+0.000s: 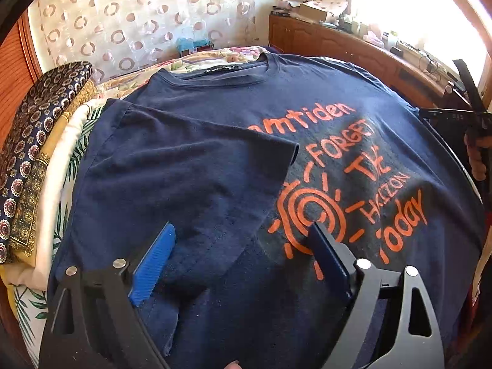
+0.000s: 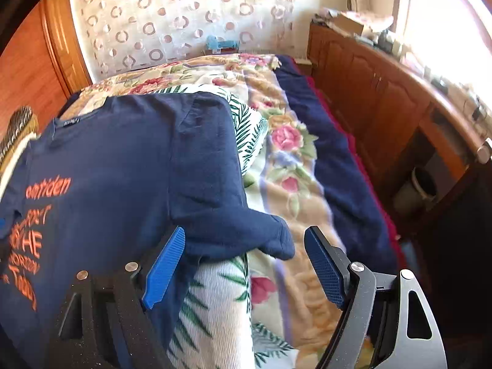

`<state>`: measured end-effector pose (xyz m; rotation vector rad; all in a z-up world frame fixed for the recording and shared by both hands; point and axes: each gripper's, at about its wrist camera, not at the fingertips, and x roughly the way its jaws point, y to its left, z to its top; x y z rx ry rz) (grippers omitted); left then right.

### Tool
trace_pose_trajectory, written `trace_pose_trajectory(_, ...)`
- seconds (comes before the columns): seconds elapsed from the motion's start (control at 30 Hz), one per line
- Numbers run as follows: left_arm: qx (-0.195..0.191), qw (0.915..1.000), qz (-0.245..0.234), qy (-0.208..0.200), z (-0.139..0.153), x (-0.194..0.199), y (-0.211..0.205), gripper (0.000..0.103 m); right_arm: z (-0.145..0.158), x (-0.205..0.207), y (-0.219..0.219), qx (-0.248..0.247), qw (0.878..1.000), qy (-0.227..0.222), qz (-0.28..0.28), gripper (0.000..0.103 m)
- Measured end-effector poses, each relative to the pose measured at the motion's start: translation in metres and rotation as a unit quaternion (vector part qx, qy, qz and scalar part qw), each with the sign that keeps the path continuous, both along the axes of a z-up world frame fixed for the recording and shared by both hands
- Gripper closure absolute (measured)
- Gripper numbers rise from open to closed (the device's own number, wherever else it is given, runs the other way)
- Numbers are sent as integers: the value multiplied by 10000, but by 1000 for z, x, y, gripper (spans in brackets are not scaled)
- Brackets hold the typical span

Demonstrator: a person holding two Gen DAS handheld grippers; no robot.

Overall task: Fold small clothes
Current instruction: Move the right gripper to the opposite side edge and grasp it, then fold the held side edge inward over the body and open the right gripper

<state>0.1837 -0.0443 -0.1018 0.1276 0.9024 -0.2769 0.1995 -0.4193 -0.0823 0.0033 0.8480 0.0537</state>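
Note:
A navy T-shirt (image 1: 233, 141) with orange print lies front up on the bed. Its left sleeve (image 1: 184, 166) is folded inward over the chest. My left gripper (image 1: 243, 230) is open and hovers just above the shirt, over the edge of the folded sleeve. In the right wrist view the shirt (image 2: 117, 166) lies at the left and its right sleeve (image 2: 261, 233) sticks out over the bedspread. My right gripper (image 2: 246, 240) is open with the sleeve's tip between its blue fingers (image 2: 166, 264). It also shows at the right edge of the left wrist view (image 1: 473, 113).
A floral bedspread (image 2: 289, 160) and a navy blanket (image 2: 338, 166) cover the bed. Folded patterned fabrics (image 1: 37, 160) are stacked at the left. A wooden cabinet (image 2: 384, 98) with clutter runs along the right, below a bright window. A curtain (image 1: 138, 15) hangs behind.

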Motion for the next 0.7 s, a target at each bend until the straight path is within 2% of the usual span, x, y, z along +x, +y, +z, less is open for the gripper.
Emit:
trace_pose_trajectory(0.07,-3,10000,-33,43,-1,1,-1,7,-3,7,1,180,9998,96,-26,24)
trace_pose_trajectory(0.27,15,10000,-25,37,-1,2,-1,7,-4,19,-14,818,9961,313,-87,28)
trace_pose_trajectory(0.37,15,10000,-24,37,-1,2,-1,7,-1,19,-24,1197,9921,382,-17,41)
trace_pose_trajectory(0.43,15,10000,-24,35,-1,2,-1,6,0,18,-29,1419,9890,416,86,59)
trace_pose_trajectory(0.47,15,10000,-24,37,-1,2,-1,6,1,15,-29,1474,9881,434,124,63)
trace_pose_trajectory(0.5,14,10000,-23,35,-1,2,-1,6,2,17,-29,1484,9878,451,171,71)
trace_pose_trajectory(0.53,14,10000,-24,38,-1,2,-2,6,5,18,-30,1384,9892,442,198,76)
trace_pose_trajectory(0.7,14,10000,-23,35,-1,2,-1,6,18,10,-16,547,9982,120,198,90)
